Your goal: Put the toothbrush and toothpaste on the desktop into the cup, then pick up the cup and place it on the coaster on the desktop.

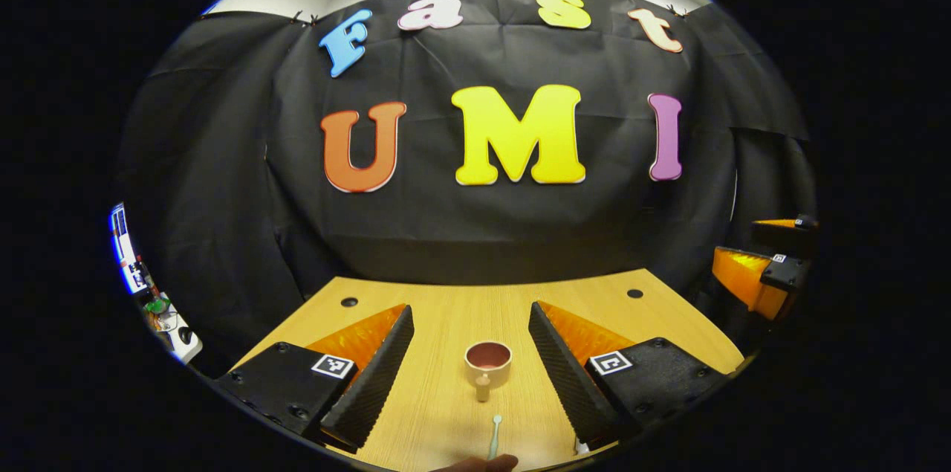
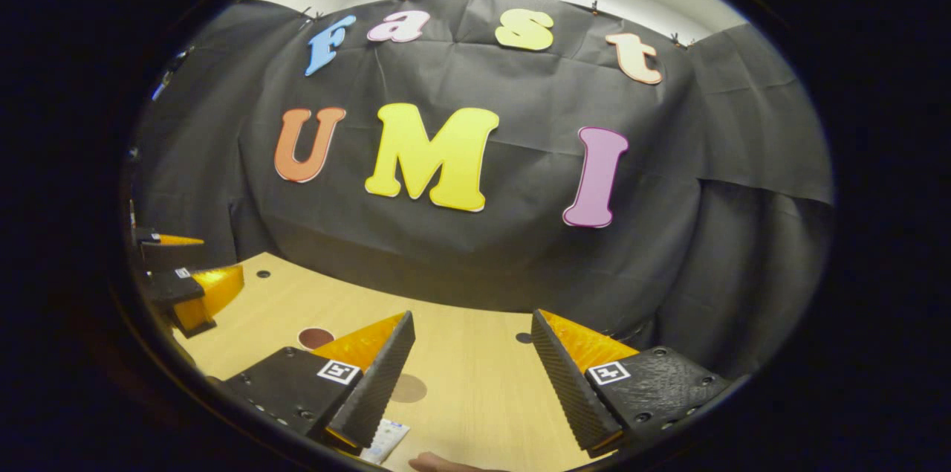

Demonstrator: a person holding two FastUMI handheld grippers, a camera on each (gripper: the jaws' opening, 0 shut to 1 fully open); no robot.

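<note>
In the left gripper view a pink-beige cup (image 1: 488, 359) stands upright on the wooden desktop (image 1: 446, 308), its handle towards me, between the wide-apart fingers of my left gripper (image 1: 470, 307), which is open and holds nothing. A pale green toothbrush (image 1: 494, 436) lies just in front of the cup, close to me. In the right gripper view my right gripper (image 2: 472, 316) is open and holds nothing. A white toothpaste tube (image 2: 386, 441) lies partly under its left finger. A flat brown coaster (image 2: 409, 388) lies beside that finger. A dark round with a pale rim (image 2: 315, 338), probably the cup, sits farther left.
The other gripper (image 1: 765, 275) hovers at the desk's right edge in the left gripper view, and at the left edge (image 2: 186, 286) in the right gripper view. Small dark holes (image 1: 349, 302) mark the desktop. A fingertip (image 1: 475, 463) shows at the bottom. Black cloth backs the desk.
</note>
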